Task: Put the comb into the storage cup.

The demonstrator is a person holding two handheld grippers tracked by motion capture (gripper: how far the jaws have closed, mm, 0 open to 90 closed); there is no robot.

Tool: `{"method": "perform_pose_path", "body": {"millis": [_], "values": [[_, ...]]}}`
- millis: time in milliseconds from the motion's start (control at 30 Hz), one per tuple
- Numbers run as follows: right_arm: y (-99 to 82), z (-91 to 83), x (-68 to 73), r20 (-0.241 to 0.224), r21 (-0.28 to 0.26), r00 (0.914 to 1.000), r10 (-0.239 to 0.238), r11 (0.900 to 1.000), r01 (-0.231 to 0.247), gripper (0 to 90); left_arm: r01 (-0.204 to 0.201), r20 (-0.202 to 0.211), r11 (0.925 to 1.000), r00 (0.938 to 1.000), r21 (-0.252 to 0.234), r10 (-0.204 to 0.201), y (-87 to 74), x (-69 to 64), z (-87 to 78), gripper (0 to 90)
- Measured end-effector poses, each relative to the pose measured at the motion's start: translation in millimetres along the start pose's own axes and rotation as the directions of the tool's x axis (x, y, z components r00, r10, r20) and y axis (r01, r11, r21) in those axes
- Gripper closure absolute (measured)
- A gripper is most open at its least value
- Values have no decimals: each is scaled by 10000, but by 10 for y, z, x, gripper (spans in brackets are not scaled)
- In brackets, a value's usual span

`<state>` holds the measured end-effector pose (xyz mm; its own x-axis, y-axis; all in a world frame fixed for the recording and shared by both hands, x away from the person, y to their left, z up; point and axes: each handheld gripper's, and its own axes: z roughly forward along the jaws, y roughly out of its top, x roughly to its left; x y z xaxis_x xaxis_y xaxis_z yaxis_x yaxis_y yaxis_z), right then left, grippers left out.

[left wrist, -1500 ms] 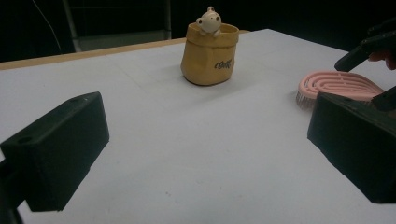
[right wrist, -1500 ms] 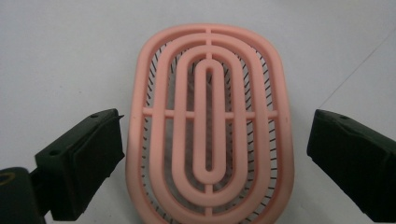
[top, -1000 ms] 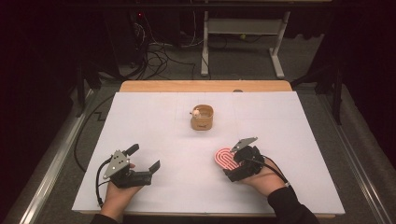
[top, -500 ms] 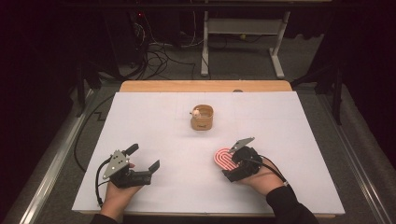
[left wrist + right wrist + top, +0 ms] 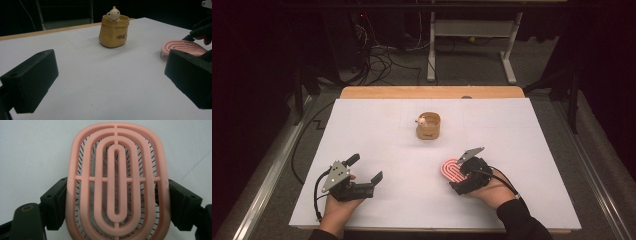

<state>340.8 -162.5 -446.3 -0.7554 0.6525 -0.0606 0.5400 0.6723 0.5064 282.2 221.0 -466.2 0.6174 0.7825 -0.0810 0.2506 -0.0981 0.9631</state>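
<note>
A pink oval brush (image 5: 451, 169) with raised rings lies flat on the white table cover near the front right. My right gripper (image 5: 457, 174) holds it. In the right gripper view, black jaws press both long sides of the brush (image 5: 116, 185), having just closed in on it. At the front left, my left gripper (image 5: 366, 168) rests in a hand, with its jaws wide apart and nothing between them. In the left gripper view, the brush (image 5: 183, 47) lies beyond the right jaw. A tan pot (image 5: 428, 126) with a small figurine (image 5: 422, 121) on its rim stands mid-table.
The white cover (image 5: 377, 130) spans the table, with a wooden strip (image 5: 432, 92) along its far edge. In the left gripper view, the pot (image 5: 114, 32) stands upright straight ahead. Cables and a white metal frame (image 5: 472, 35) are on the floor behind.
</note>
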Motion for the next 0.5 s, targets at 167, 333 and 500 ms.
{"method": "perform_pose_path", "body": {"millis": [167, 333, 500], "values": [[-10, 21, -6, -19, 43, 10000, 30, 10000, -30, 188, -20, -9, 10000, 10000, 26, 20, -1, 0, 1, 0], [-15, 26, -8, -75, 24, 9999, 121, 9999, -121, 191, -28, -6, 10000, 10000, 30, 28, -1, 1, 2, 0], [-7, 27, -17, -137, 102, 9995, 288, 9995, -287, 193, -29, -11, 10000, 10000, 23, 30, -1, 0, 1, 0]]}}
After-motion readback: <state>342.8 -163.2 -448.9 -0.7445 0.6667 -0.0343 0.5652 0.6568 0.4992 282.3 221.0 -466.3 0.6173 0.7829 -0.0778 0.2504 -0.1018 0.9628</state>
